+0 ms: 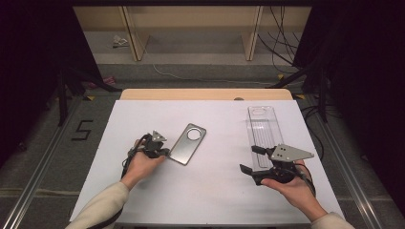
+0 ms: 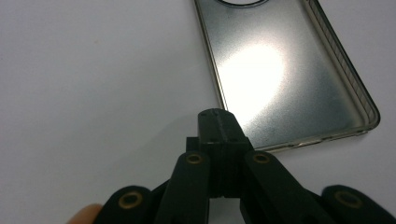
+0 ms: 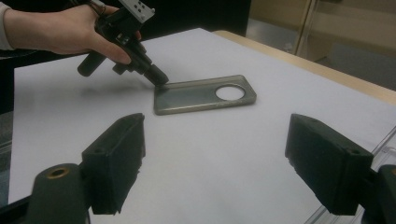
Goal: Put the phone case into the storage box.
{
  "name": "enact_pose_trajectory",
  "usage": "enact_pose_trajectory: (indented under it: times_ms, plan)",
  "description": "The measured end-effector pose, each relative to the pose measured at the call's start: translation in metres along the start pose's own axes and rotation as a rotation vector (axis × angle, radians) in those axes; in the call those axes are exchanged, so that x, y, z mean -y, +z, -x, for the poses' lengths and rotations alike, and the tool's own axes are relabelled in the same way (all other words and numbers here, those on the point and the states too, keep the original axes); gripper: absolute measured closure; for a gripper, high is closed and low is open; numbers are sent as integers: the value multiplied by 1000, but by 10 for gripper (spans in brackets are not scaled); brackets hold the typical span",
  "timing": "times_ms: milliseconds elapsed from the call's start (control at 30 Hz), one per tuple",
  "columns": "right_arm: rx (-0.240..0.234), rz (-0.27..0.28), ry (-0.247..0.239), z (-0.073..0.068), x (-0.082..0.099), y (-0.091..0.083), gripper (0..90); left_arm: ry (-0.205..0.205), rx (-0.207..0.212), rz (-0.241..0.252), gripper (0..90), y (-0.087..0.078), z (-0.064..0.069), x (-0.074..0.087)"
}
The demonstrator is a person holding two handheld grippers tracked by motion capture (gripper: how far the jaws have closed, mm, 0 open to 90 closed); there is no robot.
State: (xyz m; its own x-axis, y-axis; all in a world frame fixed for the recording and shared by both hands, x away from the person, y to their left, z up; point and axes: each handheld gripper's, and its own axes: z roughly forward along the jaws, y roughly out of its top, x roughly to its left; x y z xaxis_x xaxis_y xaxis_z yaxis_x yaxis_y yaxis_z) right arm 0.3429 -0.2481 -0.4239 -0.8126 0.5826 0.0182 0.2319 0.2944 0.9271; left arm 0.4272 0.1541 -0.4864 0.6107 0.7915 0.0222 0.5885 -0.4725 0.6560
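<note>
Left gripper point(image 1: 162, 152) has its jaws pinched shut with nothing between them, its tip at the near corner of the phone case point(image 1: 188, 143) lying flat on the white table point(image 1: 215, 191). Pushing could make the case slide away. Right gripper point(image 1: 255, 160) waits wide open, holding nothing.

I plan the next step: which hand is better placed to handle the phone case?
Left. The left gripper, jaws shut, has its tip at the phone case corner; the right gripper, open, is farther away beside the clear tray.
</note>
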Motion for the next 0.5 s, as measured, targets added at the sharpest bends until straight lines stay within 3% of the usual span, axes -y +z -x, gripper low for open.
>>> enact_pose_trajectory:
  times_ms: [67, 500]
  plan:
    - [0, 1, 1, 0, 0, 0, 210, -9, 9, -9, 899, -1, 3, 0]
    - [-4, -4, 2, 0, 0, 0, 210, 38, 38, -17, 898, 0, 19, -3]
